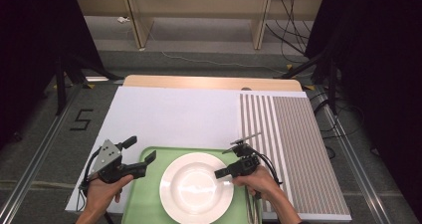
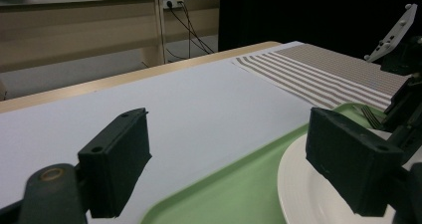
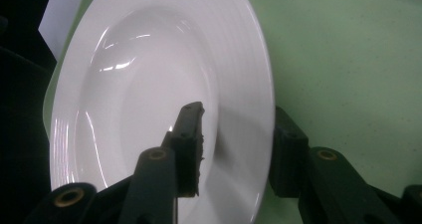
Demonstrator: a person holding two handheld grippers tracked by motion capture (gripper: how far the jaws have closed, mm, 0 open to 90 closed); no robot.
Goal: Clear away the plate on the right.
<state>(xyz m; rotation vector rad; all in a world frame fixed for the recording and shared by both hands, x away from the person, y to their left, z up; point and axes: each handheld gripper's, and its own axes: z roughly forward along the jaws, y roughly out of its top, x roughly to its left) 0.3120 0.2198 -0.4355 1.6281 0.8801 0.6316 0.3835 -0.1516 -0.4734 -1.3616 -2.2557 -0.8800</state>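
A white deep plate point(image 1: 196, 186) lies on a green tray point(image 1: 144, 199) at the table's near edge. My right gripper point(image 1: 224, 172) reaches in from the right, and its jaws straddle the plate's right rim. In the right gripper view the right gripper point(image 3: 236, 114) has one jaw over the plate point(image 3: 149, 99) and the other outside the rim above the tray point(image 3: 348, 59); a gap shows, so it stands open. My left gripper point(image 1: 141, 149) hovers at the tray's left edge. It is wide open point(image 2: 226, 119) with nothing between its jaws.
A fork point(image 2: 370, 115) lies on the tray's right side by the right gripper's body point(image 2: 403, 84). A white sheet point(image 1: 169, 114) covers the table's middle and left. A brown-striped mat point(image 1: 298, 149) covers the right. Beyond the table's far edge are floor, cables and shelving.
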